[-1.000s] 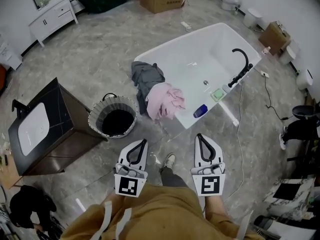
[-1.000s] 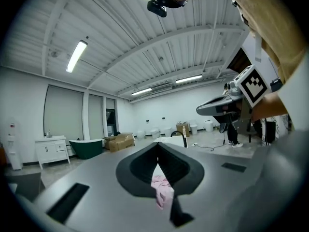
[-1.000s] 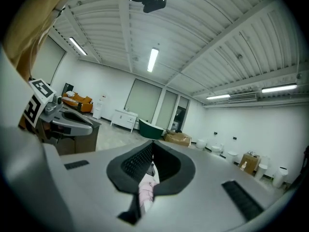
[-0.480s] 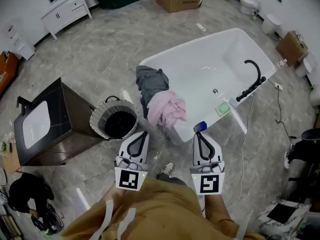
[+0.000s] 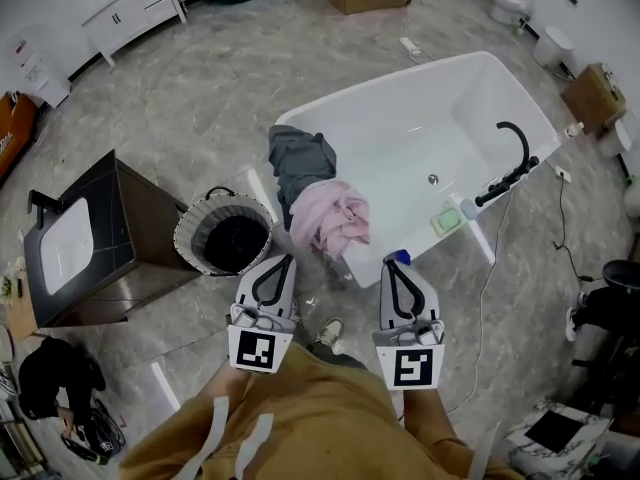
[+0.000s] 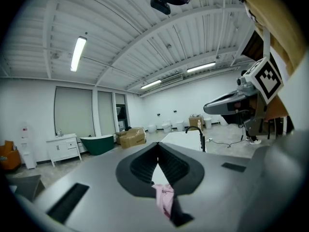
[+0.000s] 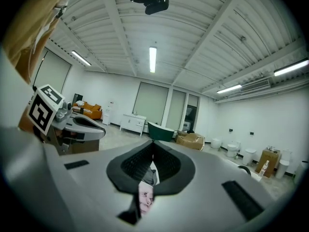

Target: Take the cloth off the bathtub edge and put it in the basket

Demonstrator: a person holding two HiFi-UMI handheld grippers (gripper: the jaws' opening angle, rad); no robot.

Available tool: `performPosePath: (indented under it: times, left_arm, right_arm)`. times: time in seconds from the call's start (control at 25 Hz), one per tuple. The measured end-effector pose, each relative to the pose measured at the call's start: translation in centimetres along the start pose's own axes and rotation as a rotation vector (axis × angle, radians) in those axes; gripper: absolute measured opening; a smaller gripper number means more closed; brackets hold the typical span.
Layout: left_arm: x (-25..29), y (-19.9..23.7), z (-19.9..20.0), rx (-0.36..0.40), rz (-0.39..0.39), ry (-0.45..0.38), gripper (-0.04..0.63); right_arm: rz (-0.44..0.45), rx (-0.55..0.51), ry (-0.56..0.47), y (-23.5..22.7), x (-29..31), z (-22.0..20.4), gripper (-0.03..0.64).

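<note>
Bathroom showroom, seen from above: my left gripper and my right gripper are held side by side over the grey floor. Both have their jaws closed tip to tip, with nothing gripped. Just ahead of them stands the white bathtub. The pink cloth is draped over its near edge, touching a grey cloth on the same rim — neither is in contact with my jaws. In each gripper view the pink fabric shows beyond the closed jaws. The basket, dark inside, stands on the floor just left of the cloths, between the tub and a dark vanity cabinet. A black faucet rises from the tub's right rim.
</note>
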State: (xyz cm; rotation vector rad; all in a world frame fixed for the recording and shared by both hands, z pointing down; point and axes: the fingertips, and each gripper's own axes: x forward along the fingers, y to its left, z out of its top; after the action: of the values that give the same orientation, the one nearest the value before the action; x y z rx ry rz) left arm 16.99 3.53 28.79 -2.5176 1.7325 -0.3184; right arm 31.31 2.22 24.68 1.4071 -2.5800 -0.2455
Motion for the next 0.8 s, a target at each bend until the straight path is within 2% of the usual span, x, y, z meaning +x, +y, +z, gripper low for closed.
performPosePath:
  times: [0.08, 0.2, 0.32, 0.6, 0.8]
  left_arm:
    - [1.1, 0.3, -0.5, -0.006, -0.014, -0.004, 0.005]
    - [2.5, 0.8, -0.7, -0.032, -0.040, -0.018, 0.005]
    - [4.3, 1.8, -2.4, -0.046, -0.048, 0.007, 0.005]
    - [9.4, 3.4, -11.1, -0.081, -0.085, 0.109, 0.005]
    - [13.5, 3.8, -17.9, -0.065, -0.122, 0.160, 0.006]
  right_arm:
    - [-0.012, -0.002, 0.006, -0.3, 0.7, -0.1, 0.006]
    - [-0.012, -0.038, 0.067, -0.5, 1.4, -0.9, 0.006]
    - [-0.032, -0.058, 0.091, -0.7, 2.8, -1.7, 0.006]
    - [-0.036, -0.025, 0.173, 0.5, 7.4, -6.7, 0.006]
    - [-0.048, -0.006, 0.207, 1.2, 10.7, -10.9, 0.006]
